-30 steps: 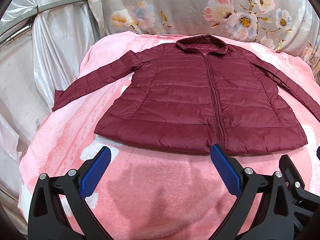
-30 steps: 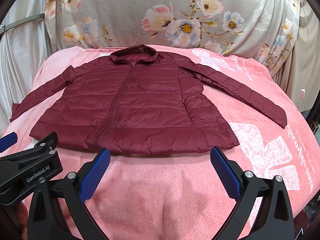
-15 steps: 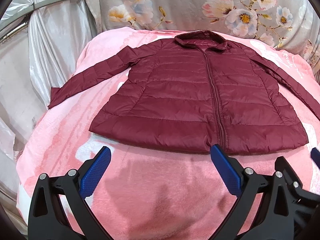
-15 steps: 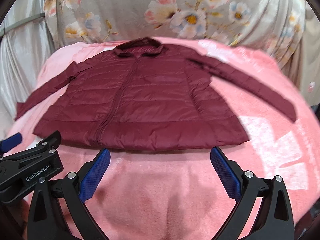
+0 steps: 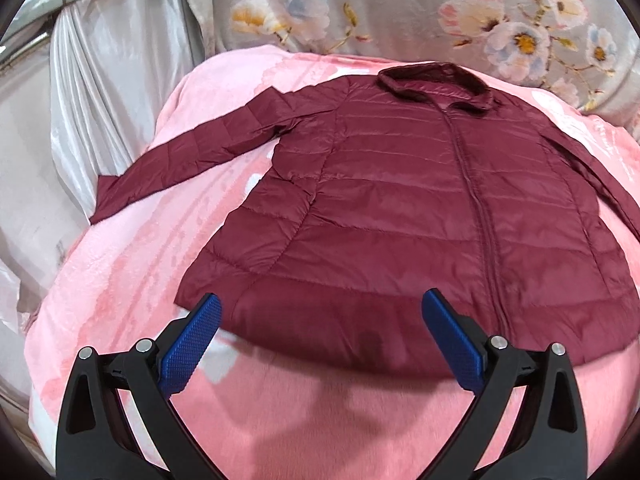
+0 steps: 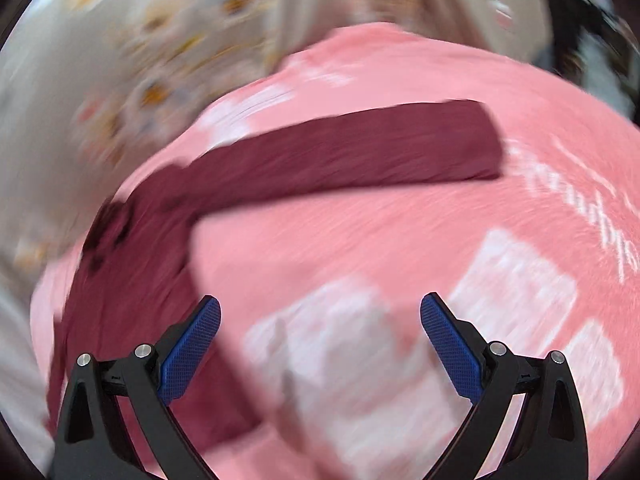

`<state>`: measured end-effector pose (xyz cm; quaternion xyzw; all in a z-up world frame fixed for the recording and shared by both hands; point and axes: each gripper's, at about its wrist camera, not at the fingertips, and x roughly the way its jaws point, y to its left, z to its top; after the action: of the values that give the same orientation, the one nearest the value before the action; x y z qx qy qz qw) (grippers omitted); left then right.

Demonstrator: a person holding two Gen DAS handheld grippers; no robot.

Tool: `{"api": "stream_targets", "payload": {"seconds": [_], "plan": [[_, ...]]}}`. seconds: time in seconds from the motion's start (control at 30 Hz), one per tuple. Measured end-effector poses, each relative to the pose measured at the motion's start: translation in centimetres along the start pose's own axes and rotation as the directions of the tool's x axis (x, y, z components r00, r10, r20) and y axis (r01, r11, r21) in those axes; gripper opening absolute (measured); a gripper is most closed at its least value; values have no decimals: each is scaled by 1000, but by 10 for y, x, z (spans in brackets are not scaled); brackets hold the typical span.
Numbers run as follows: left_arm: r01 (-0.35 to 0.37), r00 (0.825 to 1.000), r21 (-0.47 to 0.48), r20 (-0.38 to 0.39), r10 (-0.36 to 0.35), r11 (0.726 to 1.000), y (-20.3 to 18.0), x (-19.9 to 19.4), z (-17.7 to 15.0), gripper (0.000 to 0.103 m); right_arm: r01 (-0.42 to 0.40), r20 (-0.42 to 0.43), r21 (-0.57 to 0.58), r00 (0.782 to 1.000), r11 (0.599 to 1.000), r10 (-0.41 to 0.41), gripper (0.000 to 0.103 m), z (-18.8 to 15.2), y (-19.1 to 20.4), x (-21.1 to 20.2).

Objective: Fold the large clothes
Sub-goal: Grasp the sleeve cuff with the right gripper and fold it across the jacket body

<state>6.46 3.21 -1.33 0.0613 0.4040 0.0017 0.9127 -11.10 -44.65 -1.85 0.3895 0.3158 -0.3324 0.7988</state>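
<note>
Both tongs spread wide, empty: left gripper [image 5: 320, 322] over jacket [image 5: 420, 208] near hem; right gripper [image 6: 320, 322] over bare blanket [image 6: 360, 240] beside sleeve [image 6: 340, 160].

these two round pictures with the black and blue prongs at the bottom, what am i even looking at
Those prongs are two hand-held grippers; a person holds one in each hand, and each carries a wide-angle camera looking forward along its two fingers. That is why the pictures look round and bent.

The left camera shows the left gripper, open and empty, above the hem of a dark red puffer jacket. The jacket lies flat, zipped, sleeves spread, on a pink blanket.

The right camera's picture is blurred. Its right gripper is also open and empty, looking across the blanket towards one jacket sleeve.

Nothing is held; the goal is to fold the jacket.
</note>
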Motion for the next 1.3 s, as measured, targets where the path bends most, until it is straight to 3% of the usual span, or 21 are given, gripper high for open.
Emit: {"api": "stream_targets", "payload": {"seconds": [0.1, 0.3, 0.37, 0.4, 0.43, 0.47, 0.5, 0.63, 0.73, 0.83, 0.9, 1.0, 1.1, 1.2, 1.27, 1.3], "plan": [[-11, 1000, -25, -16, 11, 1000, 3, 15, 10, 98, 0, -4, 112, 1000, 994, 0, 98, 26, -29, 23], [-42, 999, -47, -36, 40, 998, 9, 39, 26, 98, 17, 47, 222, 998, 975, -29, 85, 61, -52, 51], [-50, 998, -59, -39, 47, 997, 13, 47, 32, 98, 52, 73, 213, 995, 976, -69, 74, 72, -52, 56], [-49, 998, -64, -41, 46, 997, 15, 50, 34, 98, 64, 83, 211, 993, 975, -83, 60, 79, -52, 60], [-46, 998, -70, -42, 43, 996, 17, 53, 36, 98, 71, 83, 207, 992, 976, -90, 35, 82, -54, 63], [-40, 998, -79, -43, 37, 996, 19, 56, 39, 98, 75, 79, 204, 993, 976, -92, 22, 89, -55, 69], [-40, 998, -88, -43, 37, 995, 23, 59, 43, 98, 72, 84, 196, 992, 978, -89, 10, 98, -49, 74], [-83, 996, -120, -41, 78, 989, 36, 69, 53, 98, 48, 199, 55, 978, 997, -58, 7, 118, 8, 57], [-103, 994, -143, -49, 97, 984, 47, 76, 57, 98, -38, 265, -142, 961, 989, 75, 7, 123, 97, 38], [-128, 991, -171, -61, 119, 977, 60, 83, 59, 98, -145, 238, -355, 941, 924, 239, 6, 105, 195, 27], [-140, 989, -183, -69, 129, 973, 67, 87, 58, 98, -223, 174, -475, 925, 851, 339, 6, 78, 255, 25], [-156, 986, -195, -80, 143, 968, 77, 91, 55, 98, -370, -11, -604, 890, 706, 456, 6, 18, 346, 38], [-168, 984, -207, -98, 150, 964, 88, 97, 51, 98, -468, -179, -671, 854, 574, 488, 6, -48, 406, 57], [-160, 983, -225, -126, 134, 961, 100, 105, 46, 98, -523, -300, -709, 831, 473, 468, 11, -109, 439, 72], [-139, 985, -237, -136, 109, 962, 107, 109, 46, 98, -562, -373, -713, 810, 419, 453, 17, -144, 454, 79], [-129, 986, -240, -137, 98, 962, 108, 109, 47, 98, -567, -381, -717, 806, 406, 454, 27, -153, 459, 76]]}}
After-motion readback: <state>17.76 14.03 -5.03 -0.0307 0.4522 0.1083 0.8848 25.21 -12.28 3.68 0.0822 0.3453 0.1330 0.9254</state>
